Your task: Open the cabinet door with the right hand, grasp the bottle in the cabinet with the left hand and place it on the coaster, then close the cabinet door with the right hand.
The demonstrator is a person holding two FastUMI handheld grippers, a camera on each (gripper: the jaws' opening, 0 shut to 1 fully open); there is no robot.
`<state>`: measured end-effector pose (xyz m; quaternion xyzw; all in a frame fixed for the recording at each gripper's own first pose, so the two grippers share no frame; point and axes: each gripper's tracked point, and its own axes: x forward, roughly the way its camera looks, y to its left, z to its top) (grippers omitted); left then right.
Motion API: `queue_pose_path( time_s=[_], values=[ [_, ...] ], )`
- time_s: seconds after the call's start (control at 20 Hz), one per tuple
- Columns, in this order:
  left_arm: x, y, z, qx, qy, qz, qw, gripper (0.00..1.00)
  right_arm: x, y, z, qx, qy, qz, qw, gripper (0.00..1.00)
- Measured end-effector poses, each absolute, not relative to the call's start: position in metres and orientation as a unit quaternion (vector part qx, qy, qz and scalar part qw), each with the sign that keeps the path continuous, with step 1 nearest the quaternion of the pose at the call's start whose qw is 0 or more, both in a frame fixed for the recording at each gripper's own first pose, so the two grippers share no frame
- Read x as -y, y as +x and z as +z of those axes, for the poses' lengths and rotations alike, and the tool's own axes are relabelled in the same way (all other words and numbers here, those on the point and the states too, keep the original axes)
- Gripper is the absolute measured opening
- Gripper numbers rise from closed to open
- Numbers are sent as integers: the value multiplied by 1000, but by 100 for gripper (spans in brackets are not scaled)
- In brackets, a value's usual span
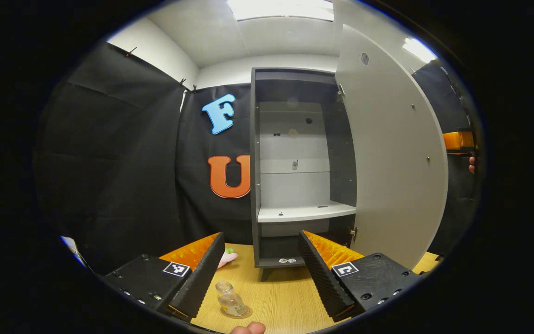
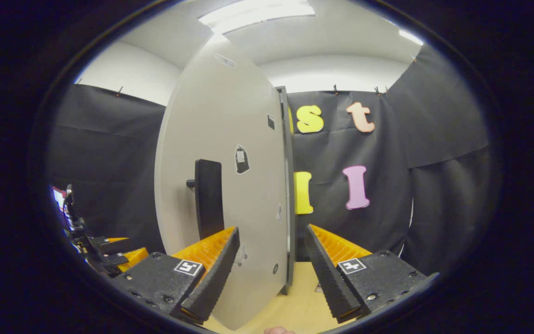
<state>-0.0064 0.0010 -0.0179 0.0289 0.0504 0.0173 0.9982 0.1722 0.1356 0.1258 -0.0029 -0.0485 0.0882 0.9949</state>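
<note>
A small clear bottle (image 1: 229, 300) stands upright on a round coaster (image 1: 239, 312) on the wooden table, low between the fingers of my left gripper (image 1: 262, 269). That gripper is open and touches nothing. Behind it the grey cabinet (image 1: 295, 167) stands with its door (image 1: 390, 153) swung wide to the right; its shelves hold no bottle. In the right gripper view the door's outer face (image 2: 230, 185) and its dark handle (image 2: 208, 197) are close ahead. My right gripper (image 2: 270, 264) is open, its fingers astride the door's lower edge without pressing on it.
A pink and green object (image 1: 226, 258) lies on the table (image 1: 285, 297) left of the cabinet foot. A hand with the other gripper (image 1: 461, 141) shows past the door's edge. Equipment (image 2: 81, 232) stands at the far left of the right gripper view.
</note>
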Motion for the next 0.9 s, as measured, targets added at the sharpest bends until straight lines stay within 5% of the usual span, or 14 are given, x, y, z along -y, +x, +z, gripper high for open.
queue_pose_path(
  time_s=[0.9],
  values=[
    [-27, 5, -30, -51, 14, -5, 999, 95, -242, 234, 122, 49, 2, 143, 989, 92]
  ],
)
